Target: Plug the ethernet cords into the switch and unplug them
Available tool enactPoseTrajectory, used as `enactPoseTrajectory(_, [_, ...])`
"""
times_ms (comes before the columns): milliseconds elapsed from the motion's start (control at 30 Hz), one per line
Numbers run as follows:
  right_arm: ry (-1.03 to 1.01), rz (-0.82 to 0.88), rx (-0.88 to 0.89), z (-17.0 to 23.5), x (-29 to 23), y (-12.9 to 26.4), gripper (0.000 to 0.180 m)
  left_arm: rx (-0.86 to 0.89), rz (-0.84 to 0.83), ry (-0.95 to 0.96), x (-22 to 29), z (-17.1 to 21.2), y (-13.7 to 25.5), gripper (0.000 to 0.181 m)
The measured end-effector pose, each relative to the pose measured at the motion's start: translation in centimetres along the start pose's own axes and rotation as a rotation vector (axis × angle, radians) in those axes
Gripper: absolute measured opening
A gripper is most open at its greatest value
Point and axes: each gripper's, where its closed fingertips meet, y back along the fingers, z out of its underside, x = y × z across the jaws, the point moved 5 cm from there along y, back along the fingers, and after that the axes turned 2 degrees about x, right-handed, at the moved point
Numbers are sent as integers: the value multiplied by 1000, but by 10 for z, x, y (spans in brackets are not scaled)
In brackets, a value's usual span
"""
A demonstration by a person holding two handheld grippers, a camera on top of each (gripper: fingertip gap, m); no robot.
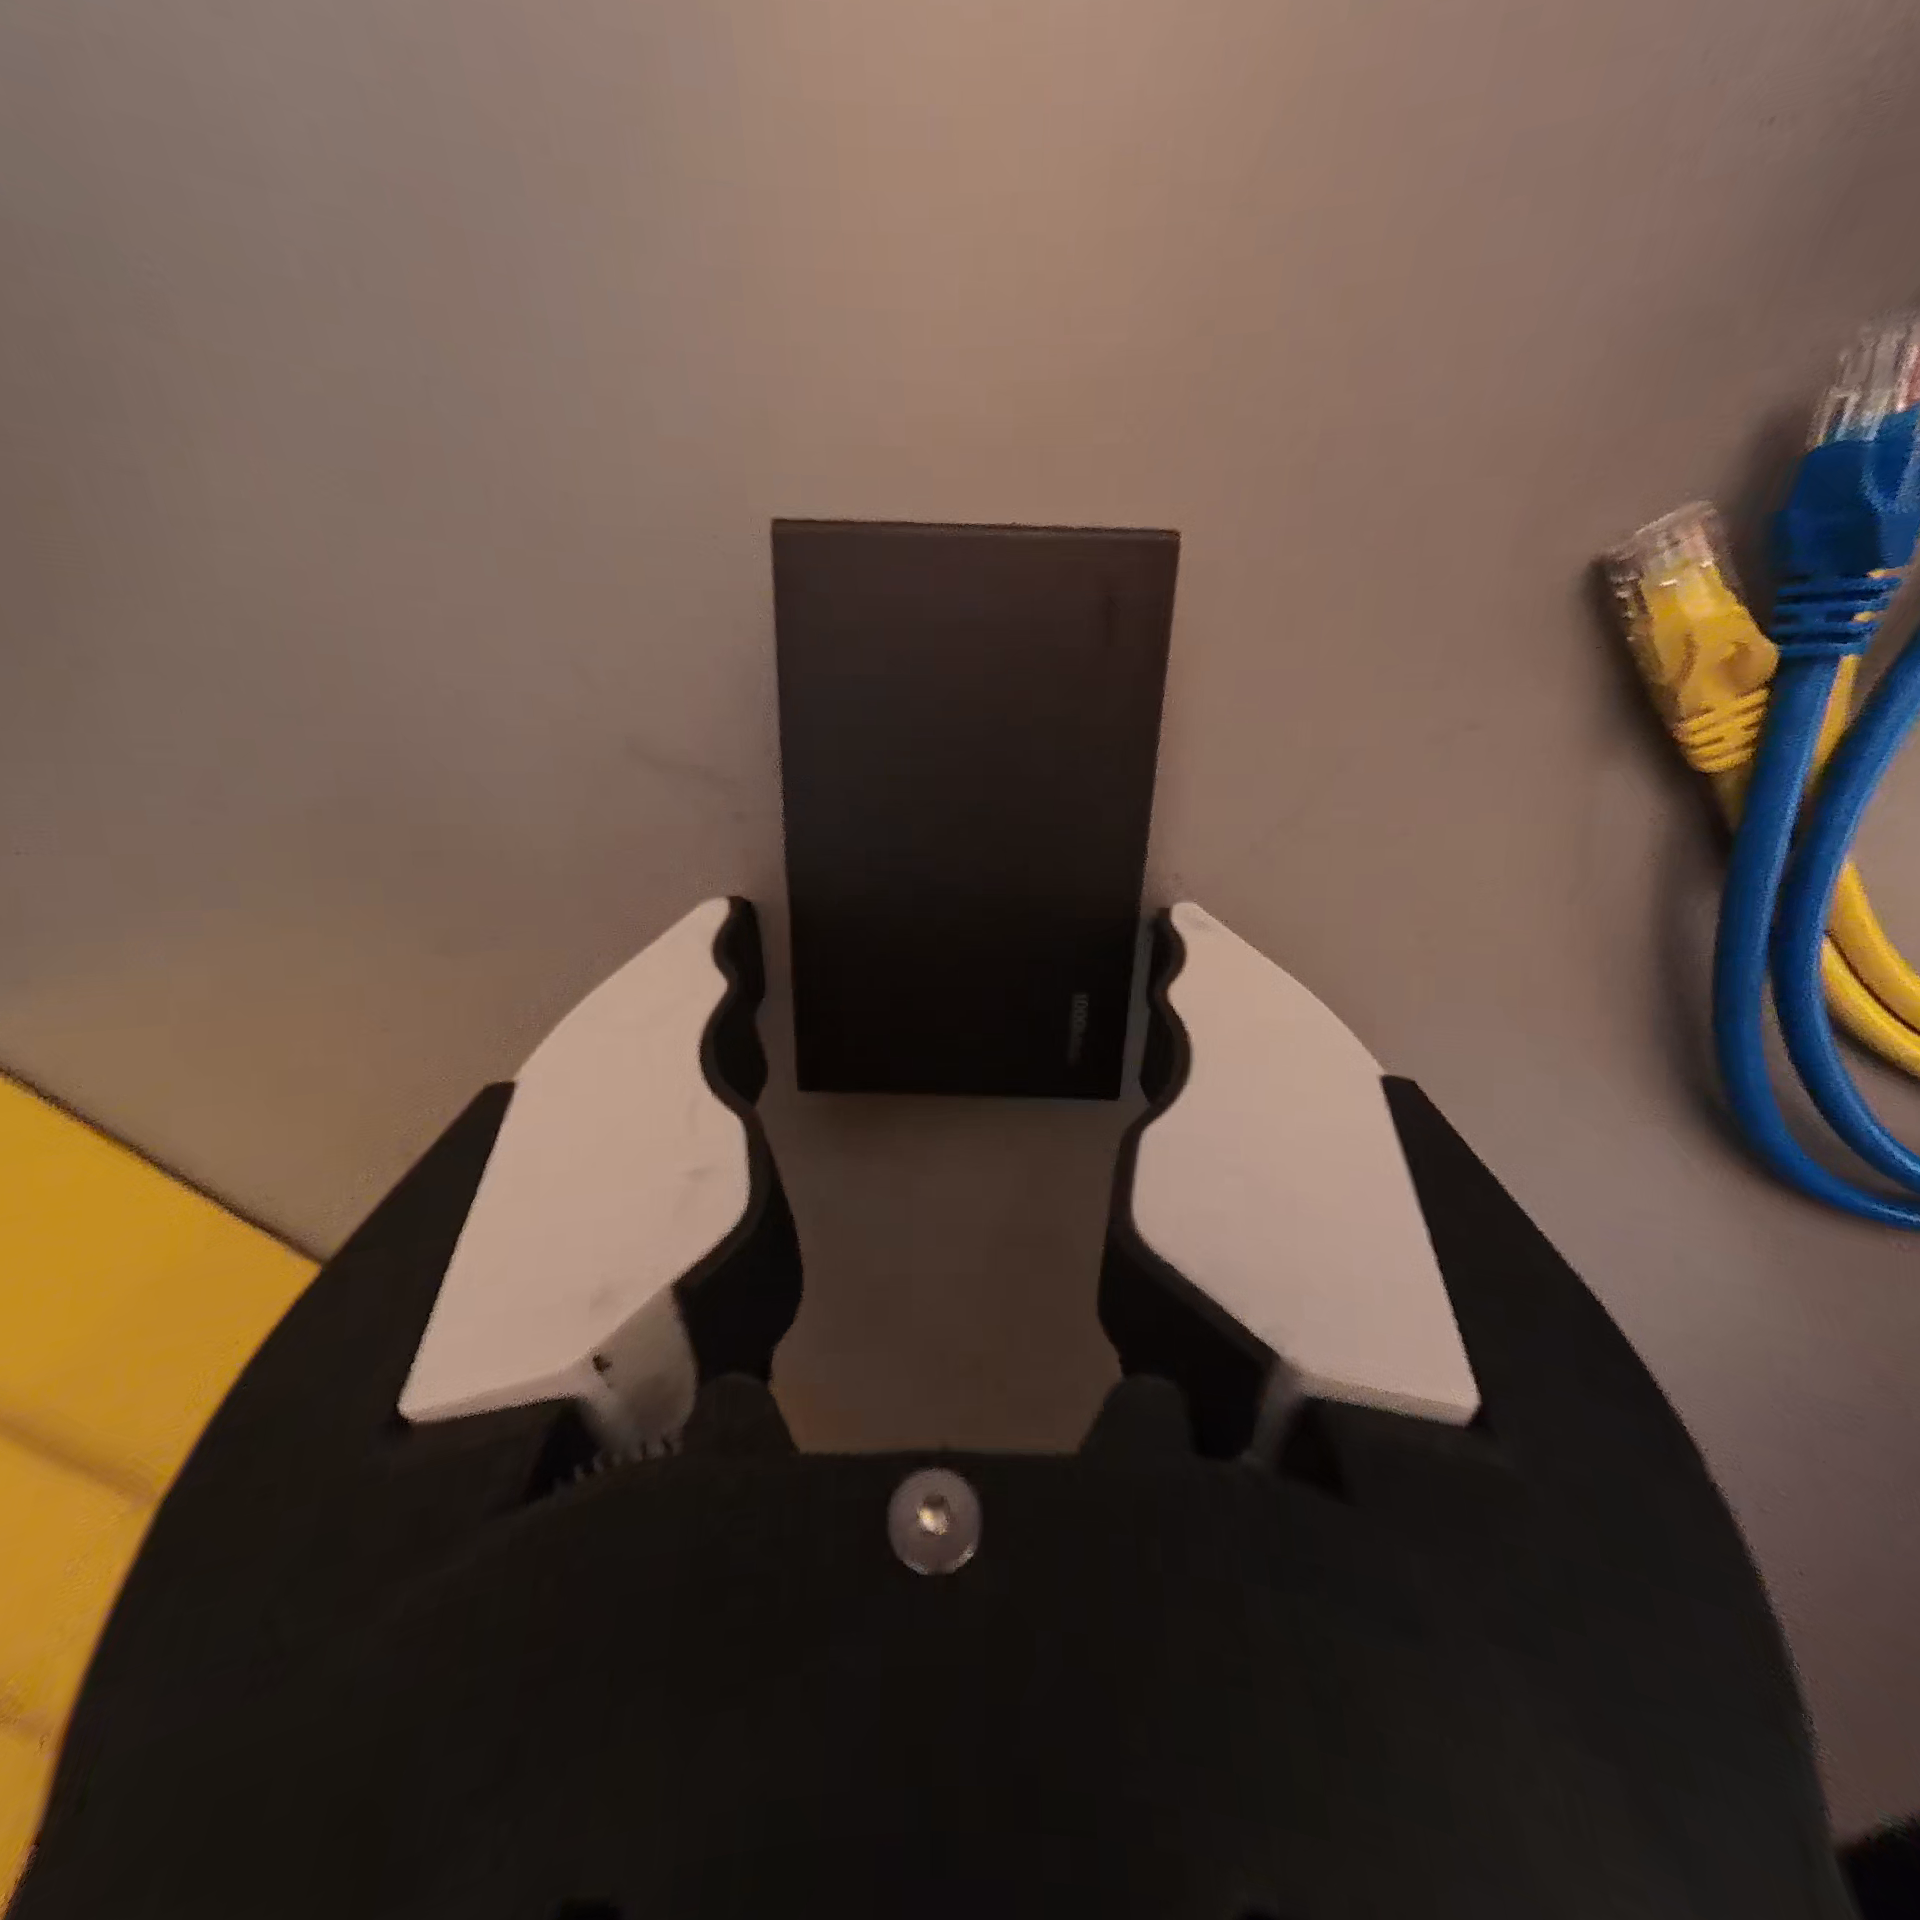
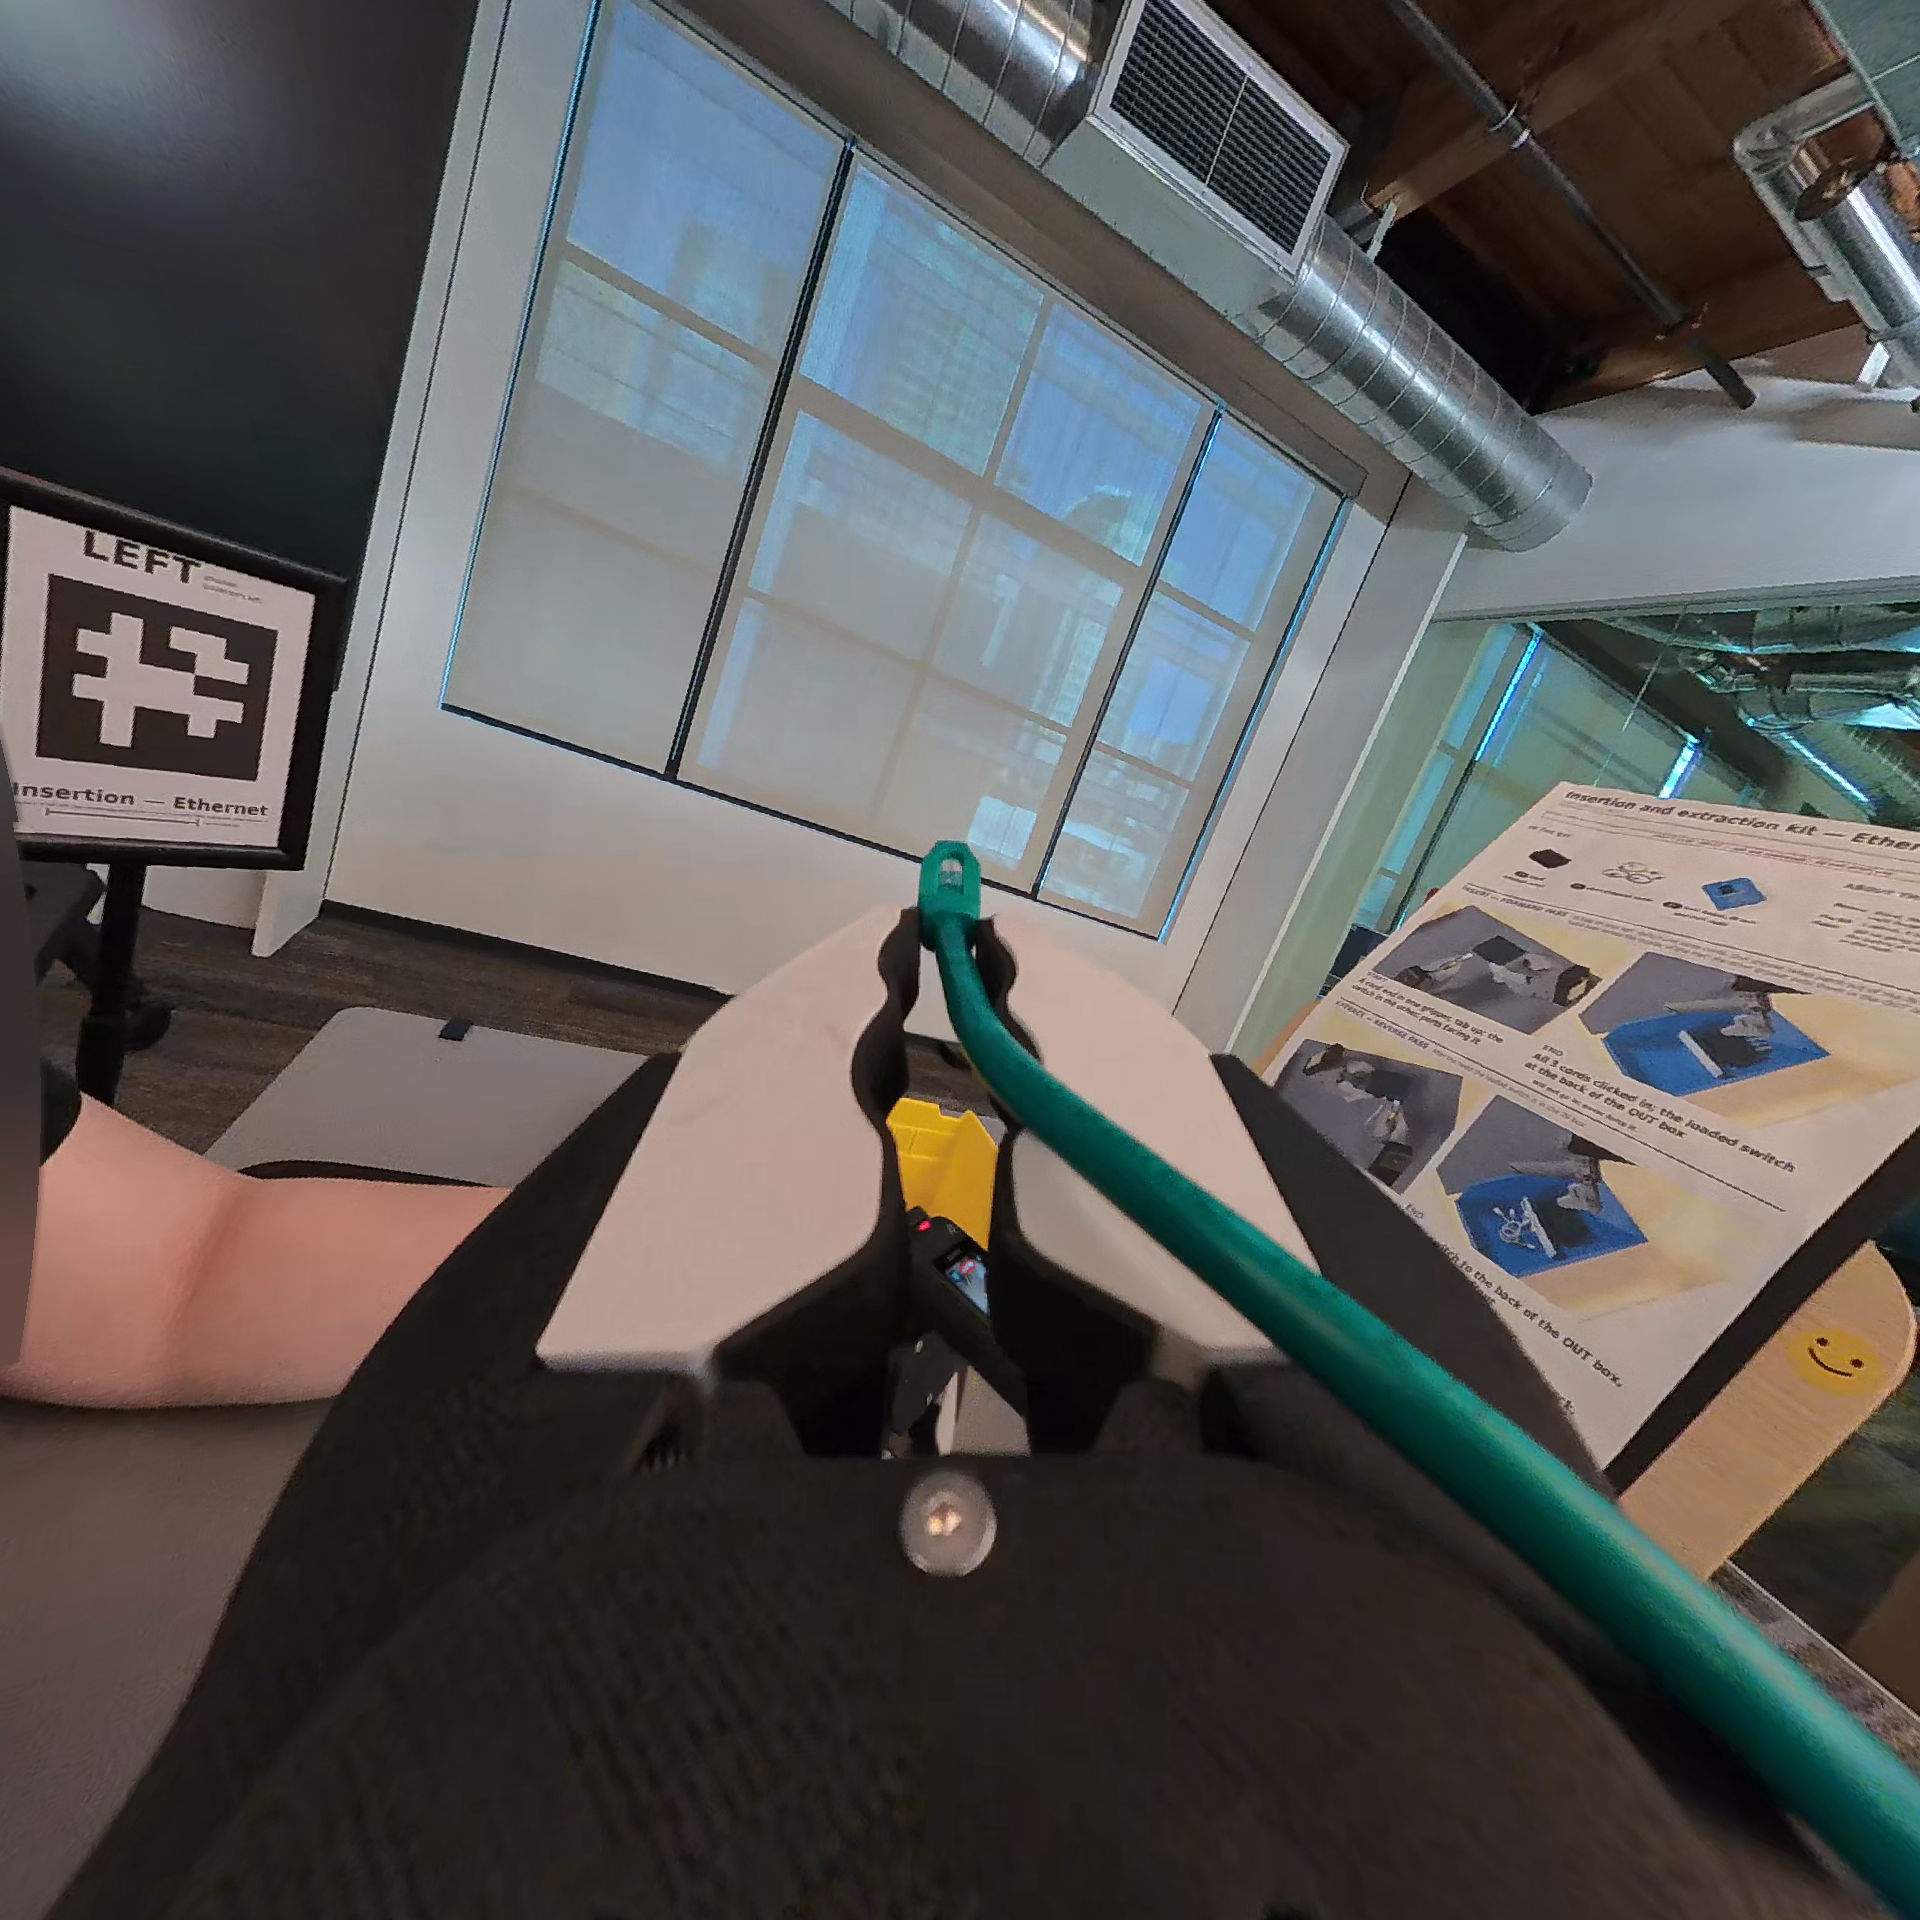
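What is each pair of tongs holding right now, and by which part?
The right tongs pinch the green ethernet cord just behind its plug. The left tongs are open astride the near end of the black switch; no grip yet.

Each gripper, the left gripper [image 1: 954, 920] and the right gripper [image 2: 948, 925], has a matte black textured body with a silver screw [image 1: 933, 1536] at its centre. Above that screw spread two white fingers [image 1: 582, 1164] with wavy black inner pads.
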Motion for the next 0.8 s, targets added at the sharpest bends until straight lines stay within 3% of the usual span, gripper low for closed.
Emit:
enactPoseTrajectory(67, [2,0,1,-1,1,1,10,6,6,8,-2,-4,-1,61])
enactPoseTrajectory(200, [1,16,-11,0,5,5,10,36,28,46,-5,-9,-1,61])
enactPoseTrajectory(400, [-69,60,-62,16,19,5,10,326,367,291,2,-25,24,60])
enactPoseTrajectory(633, [-118,273,-135,45,42,3,10,837,678,351,14,-42,116,61])
enactPoseTrajectory(800, [-109,458,-109,65,52,2,11,1288,834,252,41,-45,198,60])
